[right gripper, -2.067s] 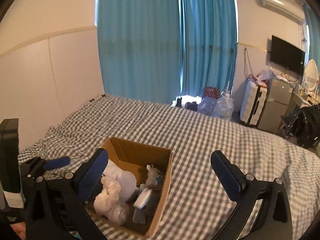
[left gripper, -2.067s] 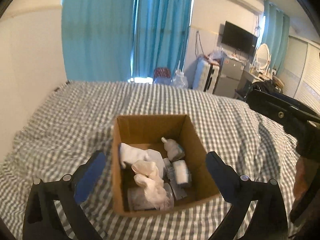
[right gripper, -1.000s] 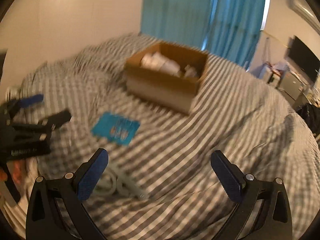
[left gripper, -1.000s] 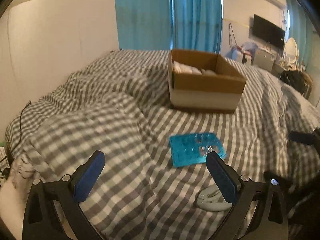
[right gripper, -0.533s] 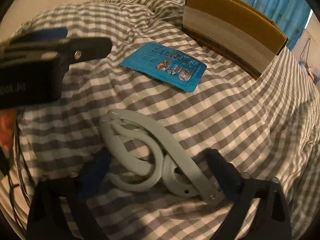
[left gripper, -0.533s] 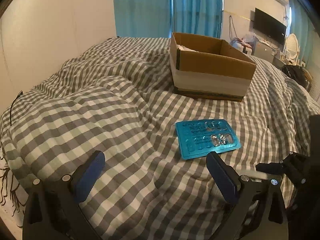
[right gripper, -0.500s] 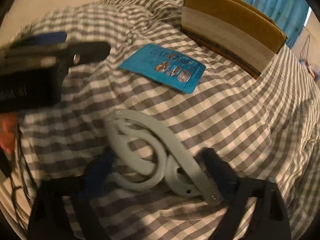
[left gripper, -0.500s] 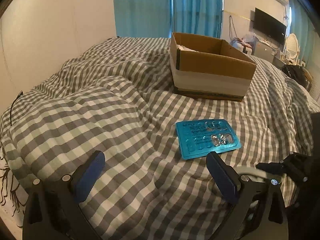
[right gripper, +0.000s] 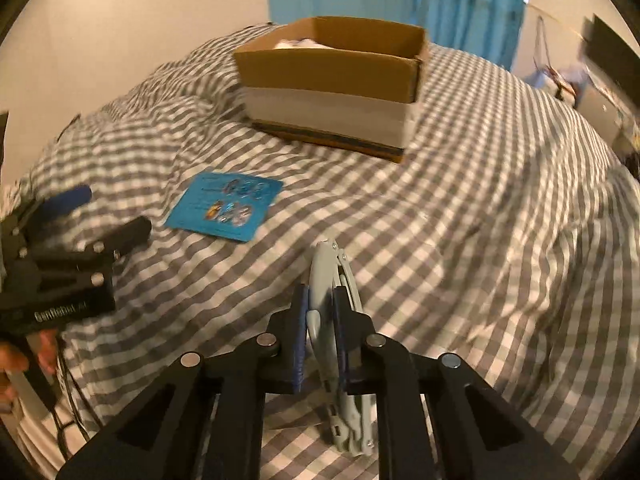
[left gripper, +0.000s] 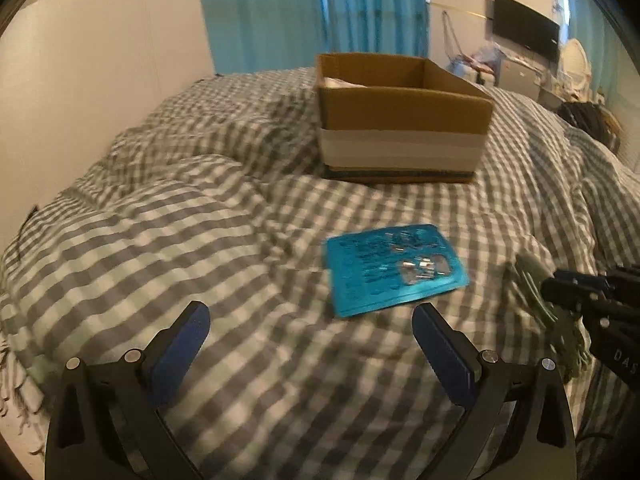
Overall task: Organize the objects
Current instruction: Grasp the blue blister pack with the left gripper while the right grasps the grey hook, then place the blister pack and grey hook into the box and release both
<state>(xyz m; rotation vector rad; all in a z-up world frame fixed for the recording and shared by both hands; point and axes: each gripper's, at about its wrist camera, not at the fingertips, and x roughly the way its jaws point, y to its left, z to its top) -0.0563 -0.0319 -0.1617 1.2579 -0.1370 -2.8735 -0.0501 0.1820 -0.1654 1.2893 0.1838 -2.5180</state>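
My right tongs have just been closing, and now the blue pads are clenched on a grey clip, a folded plastic thing. Its hinged tip sticks out ahead of the fingers and its other end hangs below them, over the checked quilt. From the left camera I see the same clip at the far right, caught in the right tongs.

My left tongs are released, pads wide apart with only quilt between them. In the right view they sit off to the left, low over the bed.

A blue card lies flat on the quilt just ahead of my left tongs, nearer the right pad, touching neither. From the right tongs the card is ahead and to the left.

Beyond the card stands an open box, brown above and white below, well ahead of both tongs; something white shows inside, too hidden to name
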